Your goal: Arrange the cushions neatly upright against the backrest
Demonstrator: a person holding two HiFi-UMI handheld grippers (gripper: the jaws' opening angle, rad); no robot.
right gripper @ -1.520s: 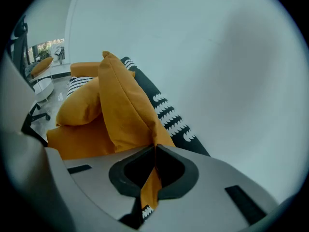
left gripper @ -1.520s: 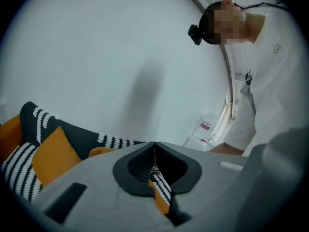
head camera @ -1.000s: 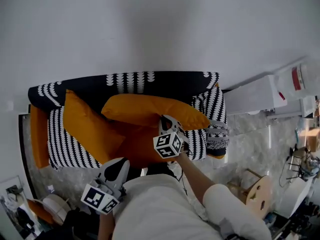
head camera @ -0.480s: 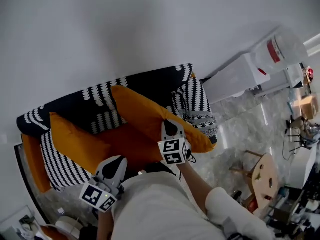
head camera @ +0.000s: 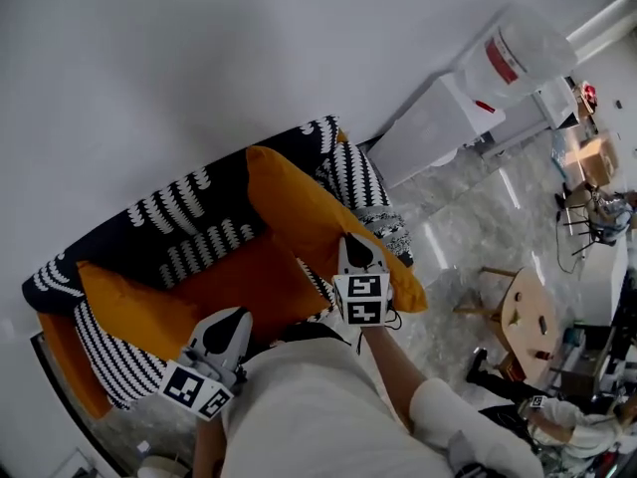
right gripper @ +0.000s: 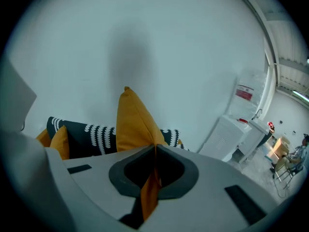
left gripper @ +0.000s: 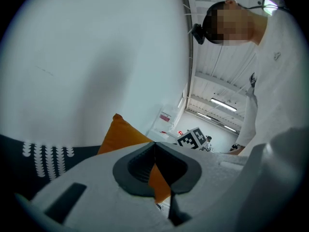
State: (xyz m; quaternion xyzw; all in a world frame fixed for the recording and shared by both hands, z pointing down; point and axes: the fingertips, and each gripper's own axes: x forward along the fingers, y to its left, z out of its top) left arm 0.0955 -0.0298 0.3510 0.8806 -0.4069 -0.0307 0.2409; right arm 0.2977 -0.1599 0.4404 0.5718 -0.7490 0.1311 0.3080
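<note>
Right gripper [right gripper: 155, 151]: pads pressed together on a thin fold of the large orange cushion [right gripper: 133, 122], fabric trailing down through the gap. Beyond the fingertips, cushion body rising edge-on, top corner peaking against the white wall [right gripper: 145, 33]; lower part hidden behind the jaws, contact with the backrest [right gripper: 91, 132] not readable. Backrest itself, black-and-white patterned, left of the fingers and behind the cushion, cut off by the gripper body. Far right of the fingers, white water dispenser [right gripper: 231, 129].

Left gripper [left gripper: 154, 149]: pads likewise closed, on a strip of orange fabric [left gripper: 158, 180]; origin of the strip concealed by the jaws, same cushion or another not determinable. Up and left of the fingertips, an orange corner [left gripper: 120, 132] against the wall; just right of them, the other gripper's marker cube [left gripper: 193, 138].

From above: small orange cushion [head camera: 134, 307] well left of the left fingers, at the far end of the sofa [head camera: 60, 272], upright or flat not readable. Front edge of the sofa covered by the person's white top [head camera: 309, 416].
</note>
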